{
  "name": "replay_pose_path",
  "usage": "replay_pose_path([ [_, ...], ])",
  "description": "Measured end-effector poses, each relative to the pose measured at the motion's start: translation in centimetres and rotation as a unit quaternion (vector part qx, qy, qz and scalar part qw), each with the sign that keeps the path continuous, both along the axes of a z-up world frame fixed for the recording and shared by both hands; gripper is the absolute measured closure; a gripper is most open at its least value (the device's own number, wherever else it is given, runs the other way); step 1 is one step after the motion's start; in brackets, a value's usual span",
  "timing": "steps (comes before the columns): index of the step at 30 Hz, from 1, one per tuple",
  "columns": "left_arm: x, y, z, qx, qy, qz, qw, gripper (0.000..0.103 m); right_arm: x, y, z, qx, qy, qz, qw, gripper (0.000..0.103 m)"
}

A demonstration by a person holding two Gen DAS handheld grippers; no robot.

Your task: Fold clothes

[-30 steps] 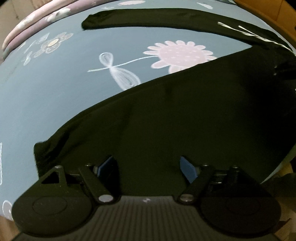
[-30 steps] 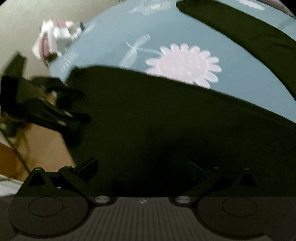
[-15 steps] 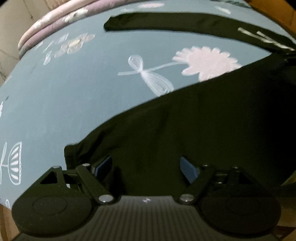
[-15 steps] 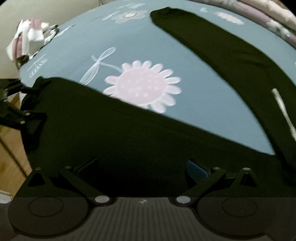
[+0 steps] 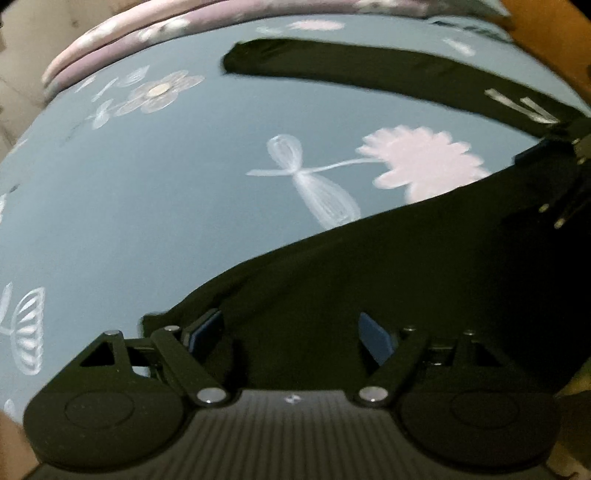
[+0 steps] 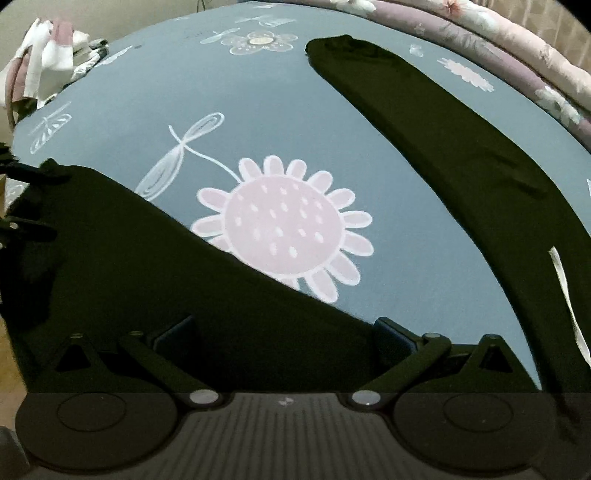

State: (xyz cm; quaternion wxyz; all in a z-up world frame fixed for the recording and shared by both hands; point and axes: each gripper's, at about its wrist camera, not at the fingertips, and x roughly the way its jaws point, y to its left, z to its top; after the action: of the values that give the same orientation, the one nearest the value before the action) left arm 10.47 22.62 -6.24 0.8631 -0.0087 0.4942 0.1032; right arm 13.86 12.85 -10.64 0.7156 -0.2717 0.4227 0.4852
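Note:
A pair of black trousers (image 5: 388, 266) lies spread on a blue-grey bedsheet (image 5: 147, 192) printed with flowers. One leg (image 5: 369, 70) stretches across the far side; the other leg runs under both grippers. My left gripper (image 5: 291, 328) is open, its blue-padded fingers (image 5: 373, 336) low over the near leg's hem end. My right gripper (image 6: 288, 332) is open over the same leg (image 6: 184, 295), nearer the waist. A white drawstring (image 6: 565, 295) shows at the right. The left gripper's body (image 6: 22, 221) shows at the left edge of the right wrist view.
Pink and purple floral bedding (image 6: 517, 48) is rolled along the bed's far edge. A heap of white and pink cloth (image 6: 44, 62) sits beyond the bed's corner. A wooden surface (image 5: 554, 33) shows at the far right, and floor (image 6: 7, 354) shows below the bed edge.
Both grippers have moved forward over the bed along the near trouser leg, so more sheet shows now. Both stay open.

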Motion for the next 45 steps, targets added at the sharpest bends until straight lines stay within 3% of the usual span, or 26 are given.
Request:
replay_pose_path([
  [6,1.0,-1.7,-1.9,0.001,0.01,-0.035,0.9993,0.023,-2.4,0.4,-1.3,0.001,0.021,0.019,1.0,0.0],
  [11,1.5,-0.9,-2.8,0.013,0.022,-0.006,0.9997,0.022,-1.7,2.1,-2.2,0.015,0.001,0.013,1.0,0.0],
  [15,2.3,-0.5,-1.5,0.013,0.01,0.003,0.9999,0.027,0.2,1.3,-0.6,0.031,0.005,-0.003,0.999,0.0],
  [20,4.1,-3.4,0.7,-0.036,-0.023,-0.057,0.9975,0.027,0.7,-3.9,1.2,0.008,-0.01,-0.036,0.999,0.0],
  [27,8.9,-9.7,-0.4,-0.103,-0.035,-0.177,0.9781,0.027,0.7,-11.8,0.7,-0.045,0.007,-0.108,0.993,0.0],
  [31,11.3,-11.1,-2.7,-0.052,-0.014,-0.187,0.9808,0.027,0.6,-14.9,0.7,-0.056,0.01,-0.127,0.99,0.0],
  [34,12.0,-10.5,-2.4,-0.054,-0.011,-0.157,0.9861,0.028,0.5,-16.5,0.6,-0.063,0.009,-0.128,0.99,0.0],
  [37,11.0,-11.4,-0.8,-0.057,-0.011,-0.158,0.9857,0.028,0.4,-17.6,0.7,-0.061,0.011,-0.127,0.99,0.0],
  [45,6.3,-18.0,-0.3,-0.018,0.017,-0.256,0.9663,0.028,-1.6,-19.4,0.1,-0.059,-0.008,-0.07,0.996,0.0],
])
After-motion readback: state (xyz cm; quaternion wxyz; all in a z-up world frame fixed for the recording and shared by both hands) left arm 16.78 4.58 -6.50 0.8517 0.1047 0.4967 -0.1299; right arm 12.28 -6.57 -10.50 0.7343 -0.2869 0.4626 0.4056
